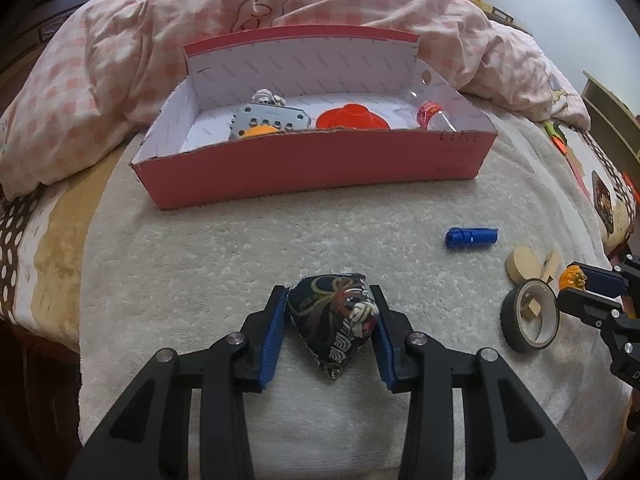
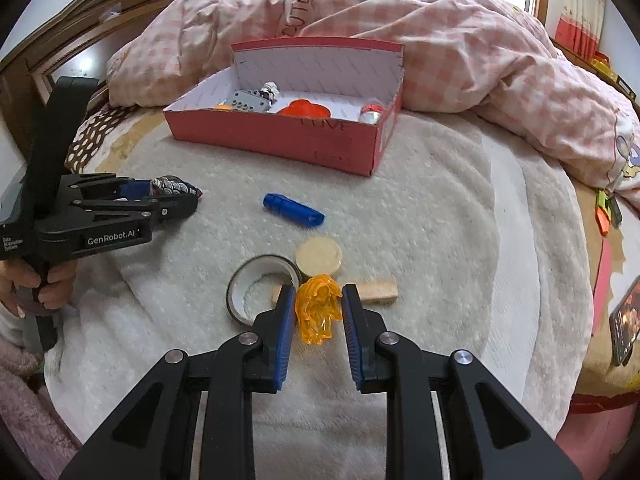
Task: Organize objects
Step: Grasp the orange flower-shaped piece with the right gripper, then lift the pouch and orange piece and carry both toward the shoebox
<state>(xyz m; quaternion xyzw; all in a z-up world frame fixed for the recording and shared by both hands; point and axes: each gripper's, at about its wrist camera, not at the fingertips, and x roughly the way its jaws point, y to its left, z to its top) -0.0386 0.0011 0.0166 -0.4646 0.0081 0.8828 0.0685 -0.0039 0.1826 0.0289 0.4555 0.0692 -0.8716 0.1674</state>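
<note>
Two grippers each clamp something in front of the red box (image 1: 312, 168). The left gripper (image 1: 331, 312) pinches a dark patterned fabric pouch (image 1: 332, 320); the right gripper (image 2: 319, 308) squeezes a translucent orange figure (image 2: 318, 308), its shape hard to make out. Items inside the box are half hidden behind its near wall.

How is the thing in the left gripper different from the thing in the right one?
The fabric pouch is dark, patterned cloth; the orange figure is see-through plastic. The pouch fills the left gripper, jaws wide apart; the figure looks thinner, so the right gripper stands narrower. Both sit between blue pads, above the white blanket.
</note>
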